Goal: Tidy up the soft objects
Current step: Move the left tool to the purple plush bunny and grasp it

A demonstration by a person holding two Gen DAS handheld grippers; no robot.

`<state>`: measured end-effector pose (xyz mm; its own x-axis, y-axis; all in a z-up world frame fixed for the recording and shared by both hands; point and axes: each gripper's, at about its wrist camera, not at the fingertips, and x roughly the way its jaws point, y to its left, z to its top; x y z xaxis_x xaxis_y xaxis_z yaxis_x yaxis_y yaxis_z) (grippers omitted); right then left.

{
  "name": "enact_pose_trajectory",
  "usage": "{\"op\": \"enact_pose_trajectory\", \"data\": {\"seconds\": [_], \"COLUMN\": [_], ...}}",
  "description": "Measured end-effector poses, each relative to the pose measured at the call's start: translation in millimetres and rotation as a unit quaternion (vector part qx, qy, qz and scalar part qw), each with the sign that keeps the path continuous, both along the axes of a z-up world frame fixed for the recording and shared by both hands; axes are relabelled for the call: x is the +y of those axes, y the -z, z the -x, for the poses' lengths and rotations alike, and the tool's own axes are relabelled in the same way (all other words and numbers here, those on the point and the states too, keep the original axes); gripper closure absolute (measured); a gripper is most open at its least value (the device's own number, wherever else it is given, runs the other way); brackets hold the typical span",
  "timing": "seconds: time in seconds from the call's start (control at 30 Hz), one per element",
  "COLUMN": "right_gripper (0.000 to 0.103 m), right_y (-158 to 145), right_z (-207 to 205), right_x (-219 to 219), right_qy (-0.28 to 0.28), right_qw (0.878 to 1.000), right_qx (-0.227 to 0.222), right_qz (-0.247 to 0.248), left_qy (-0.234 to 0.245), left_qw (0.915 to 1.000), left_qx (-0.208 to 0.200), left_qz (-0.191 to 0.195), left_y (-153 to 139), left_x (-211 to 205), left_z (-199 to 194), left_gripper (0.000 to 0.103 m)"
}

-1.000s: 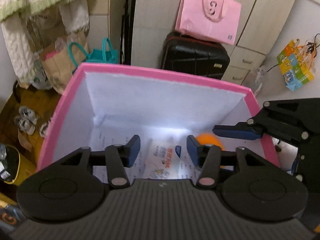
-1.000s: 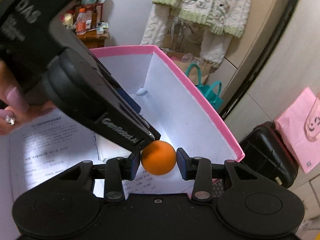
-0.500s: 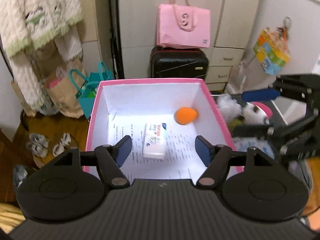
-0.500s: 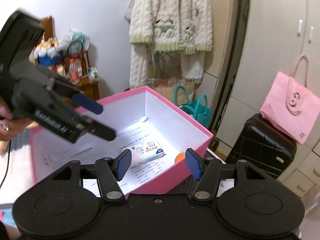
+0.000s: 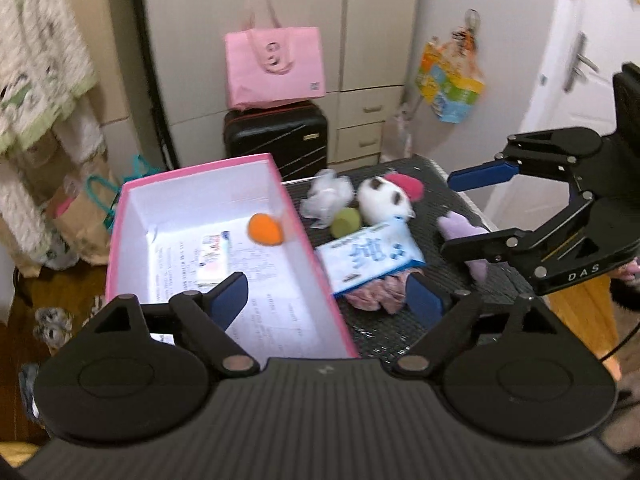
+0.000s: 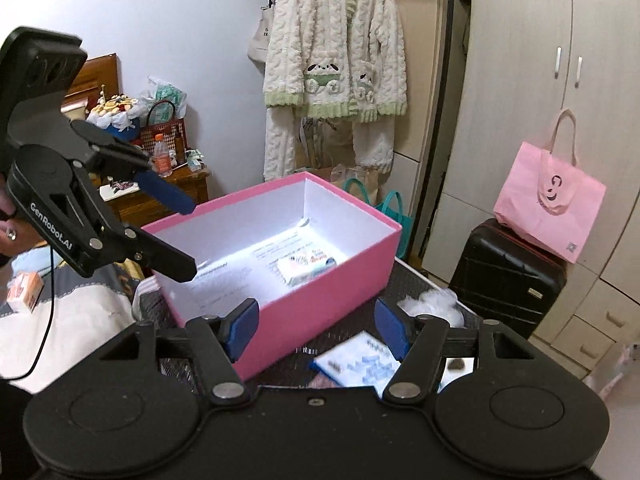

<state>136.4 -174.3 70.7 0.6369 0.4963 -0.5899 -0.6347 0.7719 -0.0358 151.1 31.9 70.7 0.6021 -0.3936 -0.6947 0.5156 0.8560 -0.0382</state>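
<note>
The pink box (image 5: 280, 184) (image 6: 320, 300) stands open on the dark table (image 5: 384, 332). An orange ball (image 5: 264, 230) and a small tissue pack (image 5: 212, 258) (image 6: 306, 268) lie inside on printed paper. Beside it on the table lie a blue tissue pack (image 5: 368, 256) (image 6: 360, 362), a green ball (image 5: 346, 222), a white and pink plush (image 5: 390, 196), white stuffing (image 5: 328, 196) (image 6: 432, 304), a purple toy (image 5: 460, 232) and a pink cloth (image 5: 376, 296). My left gripper (image 5: 326, 298) (image 6: 182, 236) is open and empty over the box's near right wall. My right gripper (image 6: 316, 326) (image 5: 452, 216) is open and empty above the table.
A black suitcase (image 5: 276, 136) with a pink bag (image 5: 274, 64) on it stands behind the table by the cupboards. A fleece robe (image 6: 336, 60) hangs at the left. Paper and teal bags (image 5: 96, 204) sit on the floor. A wooden side table (image 6: 160, 196) holds bottles.
The right gripper let go of the orange ball, which now lies in the box. Both grippers have pulled up and back, and the left has swung right over the table.
</note>
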Motion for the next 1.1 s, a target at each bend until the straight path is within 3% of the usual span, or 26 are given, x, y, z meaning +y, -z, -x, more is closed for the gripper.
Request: {"op": "enact_pose_trajectory", "data": {"seconds": [0.4, 0.73, 0.9, 1.1], "right_gripper": [0.025, 0.02, 0.02, 0.02], "right_y": [20, 68, 101, 136], "right_z": [61, 76, 64, 43], "right_x": [-54, -89, -108, -125], "right_qy": [0.042, 0.062, 0.107, 0.114], "right_qw": [0.999, 0.998, 0.994, 0.993], "right_qx": [-0.002, 0.015, -0.016, -0.028], "right_qz": [0.008, 0.018, 0.03, 0.022], "left_qy": [0.084, 0.119, 0.115, 0.123], "left_qw": [0.9962, 0.9915, 0.9882, 0.9845], "left_qx": [0.009, 0.045, 0.048, 0.036], "left_qz": [-0.024, 0.029, 0.089, 0.12], "left_y": [14, 53, 79, 104], "left_x": [-66, -113, -131, -160], "left_z": [45, 37, 18, -5], "left_gripper": [0.009, 0.007, 0.007, 0.009]}}
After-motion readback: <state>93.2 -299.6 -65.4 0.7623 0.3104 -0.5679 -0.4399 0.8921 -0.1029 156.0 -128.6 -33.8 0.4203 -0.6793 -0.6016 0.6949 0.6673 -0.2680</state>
